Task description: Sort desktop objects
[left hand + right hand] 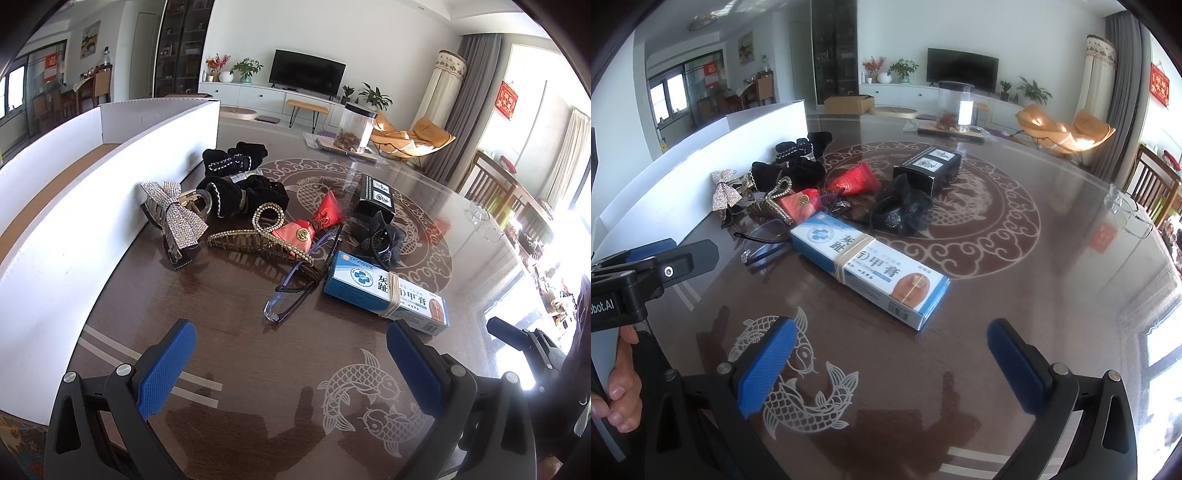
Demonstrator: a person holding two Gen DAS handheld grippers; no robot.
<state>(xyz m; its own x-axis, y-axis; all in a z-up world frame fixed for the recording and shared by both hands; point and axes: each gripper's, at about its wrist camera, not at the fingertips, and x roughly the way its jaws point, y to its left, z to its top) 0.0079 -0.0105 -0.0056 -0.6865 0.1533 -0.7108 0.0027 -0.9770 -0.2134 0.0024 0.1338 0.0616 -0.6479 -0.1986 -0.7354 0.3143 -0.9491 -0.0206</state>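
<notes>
Your left gripper point(290, 365) and right gripper point(892, 363) both hang released over the dark glass-topped table point(1015, 266), empty, near the blue-and-white cardboard medicine box point(871, 264).

Black gripper point(291, 365) frames, blue textured pads point(764, 369), silver screws; bare-skinned hand point(622, 384).

Blue medicine box point(870, 266) beside glasses point(761, 242)

"bbot.AI" on left gripper point(683, 254)
</notes>
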